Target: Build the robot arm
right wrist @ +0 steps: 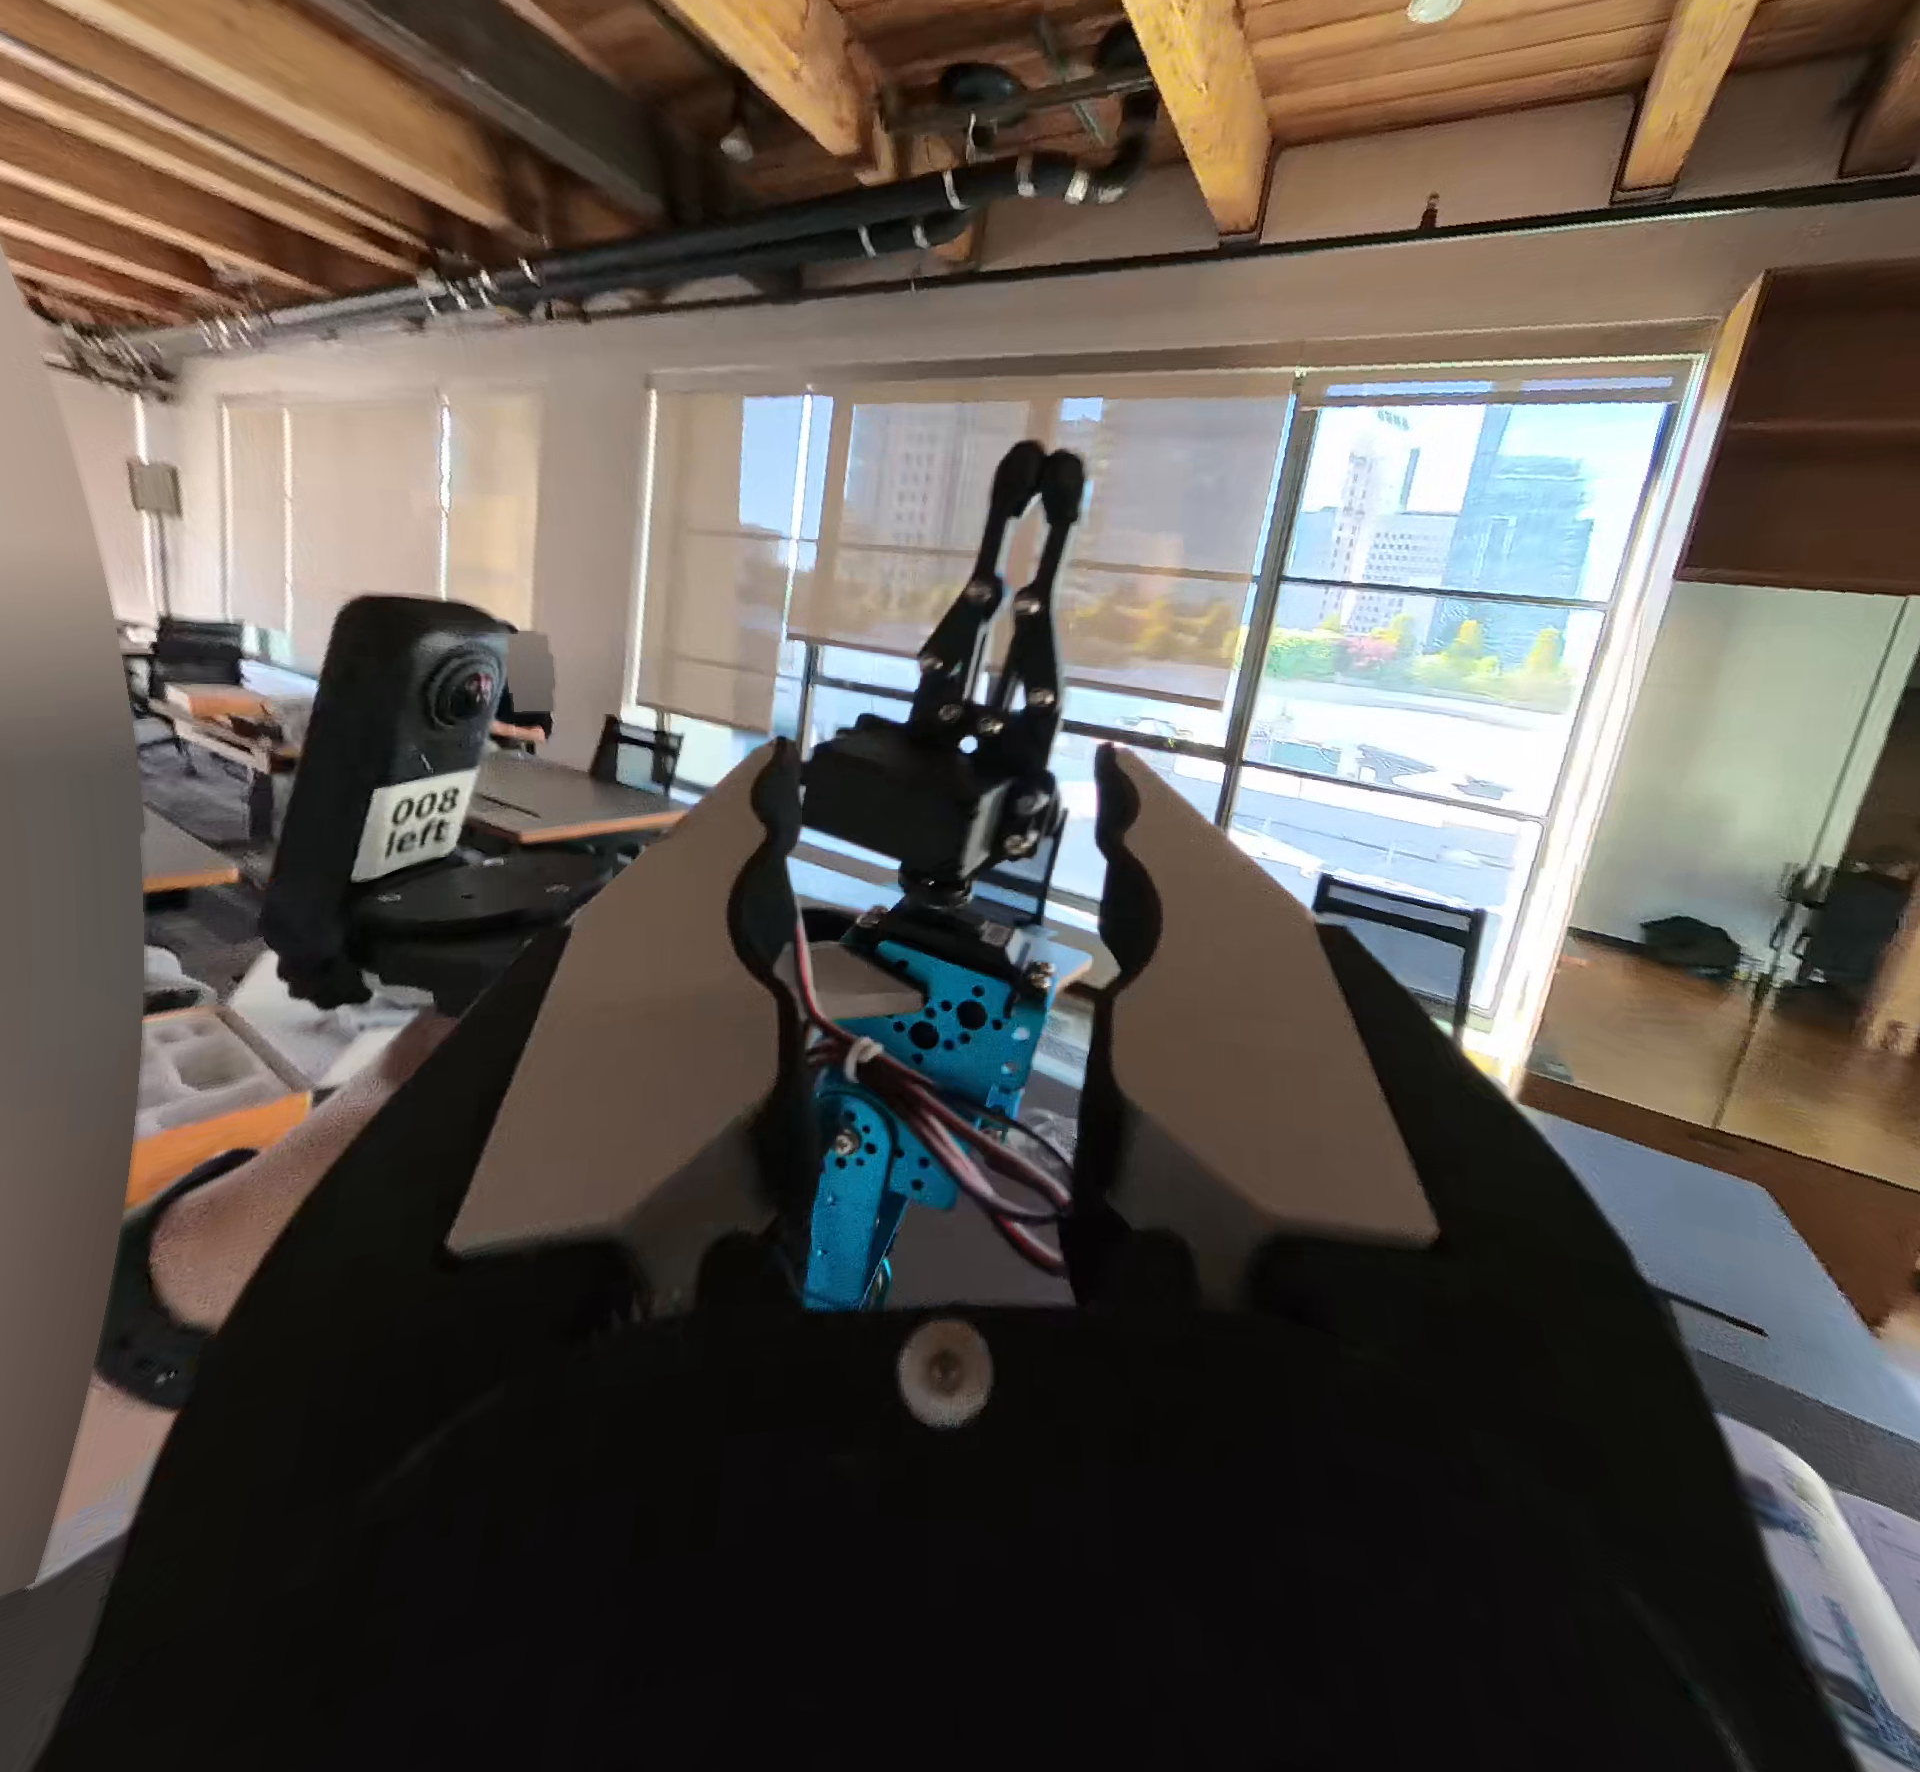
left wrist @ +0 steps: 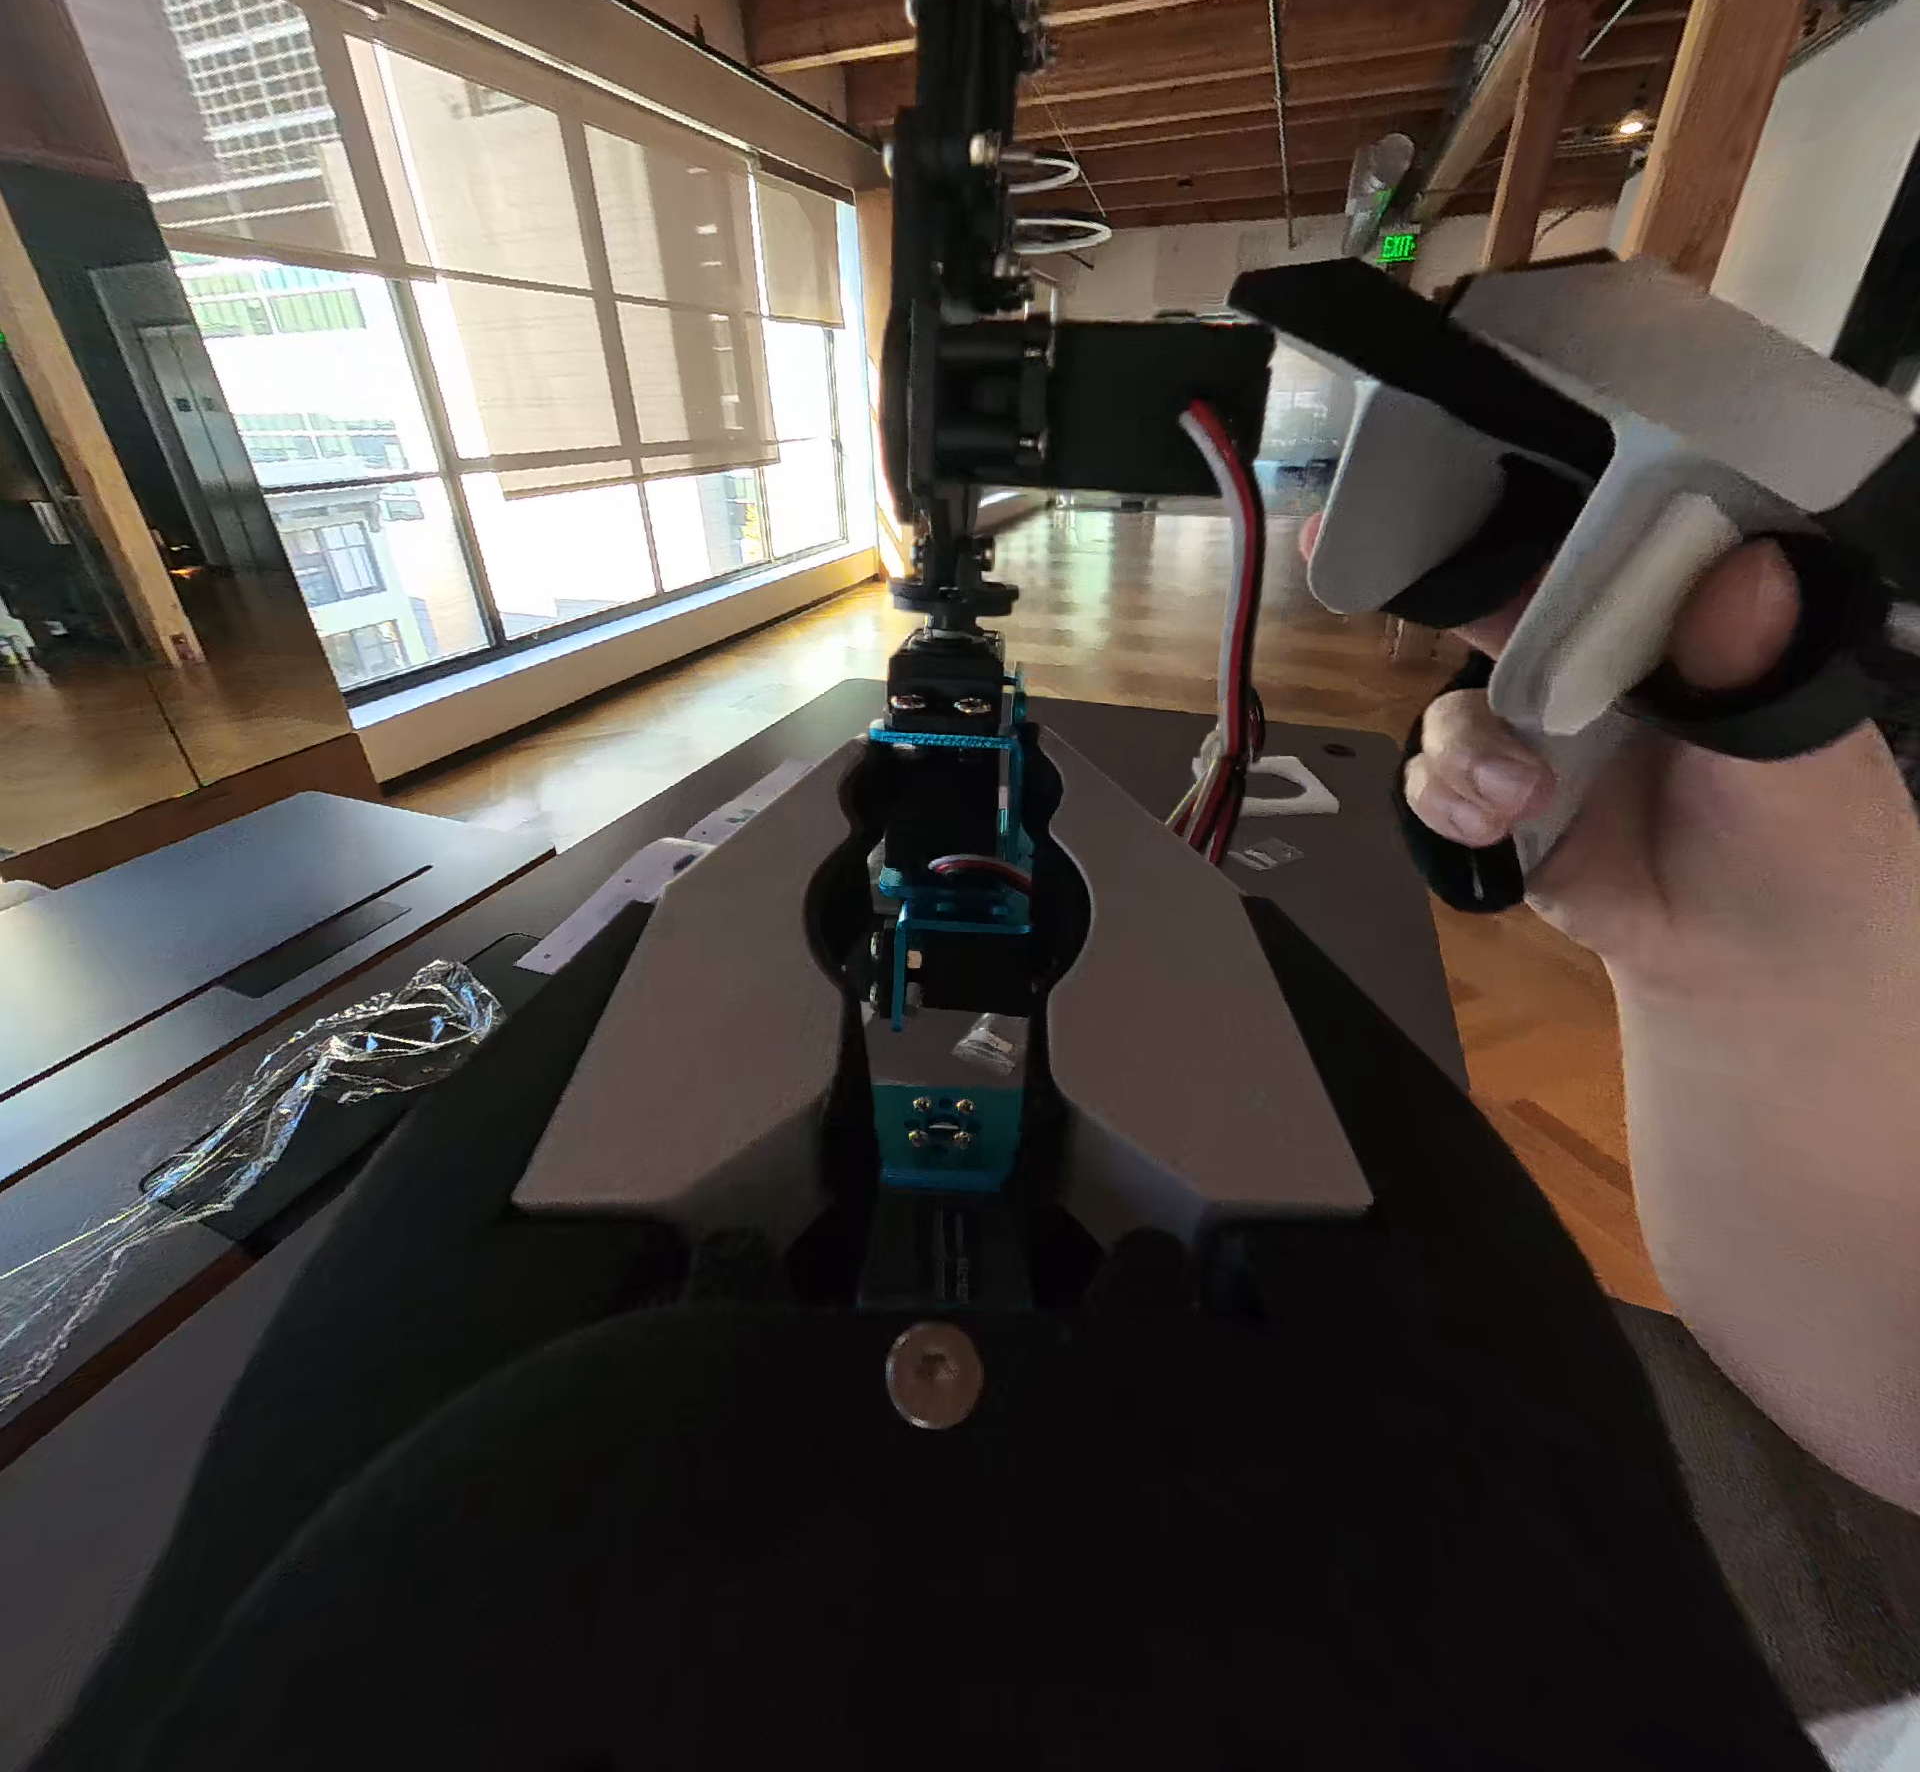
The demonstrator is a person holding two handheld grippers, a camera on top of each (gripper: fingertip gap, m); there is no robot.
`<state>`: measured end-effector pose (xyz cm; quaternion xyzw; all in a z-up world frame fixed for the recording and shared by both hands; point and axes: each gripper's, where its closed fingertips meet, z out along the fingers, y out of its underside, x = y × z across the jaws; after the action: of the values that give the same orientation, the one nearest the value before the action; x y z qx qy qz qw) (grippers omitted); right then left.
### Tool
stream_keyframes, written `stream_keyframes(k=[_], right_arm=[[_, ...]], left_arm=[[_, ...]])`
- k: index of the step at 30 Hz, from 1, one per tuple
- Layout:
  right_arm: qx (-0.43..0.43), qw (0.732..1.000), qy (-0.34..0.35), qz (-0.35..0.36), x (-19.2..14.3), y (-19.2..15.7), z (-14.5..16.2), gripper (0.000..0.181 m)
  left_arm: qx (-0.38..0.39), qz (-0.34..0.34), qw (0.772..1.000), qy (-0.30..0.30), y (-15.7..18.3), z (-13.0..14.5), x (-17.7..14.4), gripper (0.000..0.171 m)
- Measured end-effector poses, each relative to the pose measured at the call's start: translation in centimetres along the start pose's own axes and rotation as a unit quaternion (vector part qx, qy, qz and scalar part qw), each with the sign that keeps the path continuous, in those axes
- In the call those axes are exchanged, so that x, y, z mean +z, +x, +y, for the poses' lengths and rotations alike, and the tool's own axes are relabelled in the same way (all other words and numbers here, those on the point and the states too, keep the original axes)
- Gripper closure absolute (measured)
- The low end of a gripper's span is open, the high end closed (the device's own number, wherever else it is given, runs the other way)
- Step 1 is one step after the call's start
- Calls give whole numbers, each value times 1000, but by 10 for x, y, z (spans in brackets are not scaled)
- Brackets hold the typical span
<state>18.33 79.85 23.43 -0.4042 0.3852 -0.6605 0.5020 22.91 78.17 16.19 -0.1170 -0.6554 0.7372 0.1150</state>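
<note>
A small robot arm of blue brackets (left wrist: 940, 1140) and black servos stands upright on a dark table (left wrist: 1340, 953). My left gripper (left wrist: 951, 777) is shut on its middle section, the grey fingers (left wrist: 727, 974) pressed on both sides. The arm's black claw (right wrist: 1023, 538) points up, closed. My right gripper (right wrist: 940, 766) is open, its fingertips on either side of the black claw servo (right wrist: 914, 813), close to it. In the left wrist view a hand holds the right gripper (left wrist: 1288, 413) by that servo (left wrist: 1143, 413). Red and white wires (left wrist: 1242, 600) hang from it.
Crumpled clear plastic (left wrist: 312, 1078) lies at the table's left. A white foam piece (left wrist: 1288, 782) lies behind the arm. The left gripper's camera (right wrist: 395, 766) is at the left in the right wrist view, with foam packaging (right wrist: 208, 1068) below. Windows and wooden floor lie beyond. Spacing between my two grippers at the tips: around 9 cm.
</note>
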Motion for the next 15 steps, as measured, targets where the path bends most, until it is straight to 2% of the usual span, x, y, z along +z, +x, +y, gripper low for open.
stream_keyframes(k=[4, 6, 8, 10, 12, 15], right_arm=[[0, 1000, -12, -29, 2, -10, 4, 129], [1, 996, 4, -85, -1, -6, -5, 136], [2, 986, 16, -167, -3, 1, -10, 136], [48, 973, -4, -226, -1, 18, -5, 134], [96, 964, -26, -247, 2, 33, 0, 127], [112, 957, -21, -268, -7, 36, 2, 128]], left_arm=[[-3, 12, 1000, 5, 0, 0, 0, 148], [-1, 18, 1000, 4, 1, 0, 0, 148], [4, 20, 1000, 4, 1, 0, 1, 148], [0, 23, 1000, 8, 1, 0, 1, 148], [-5, 25, 1000, 13, 1, 0, 2, 148], [-5, 23, 1000, 15, 1, 0, 1, 148]])
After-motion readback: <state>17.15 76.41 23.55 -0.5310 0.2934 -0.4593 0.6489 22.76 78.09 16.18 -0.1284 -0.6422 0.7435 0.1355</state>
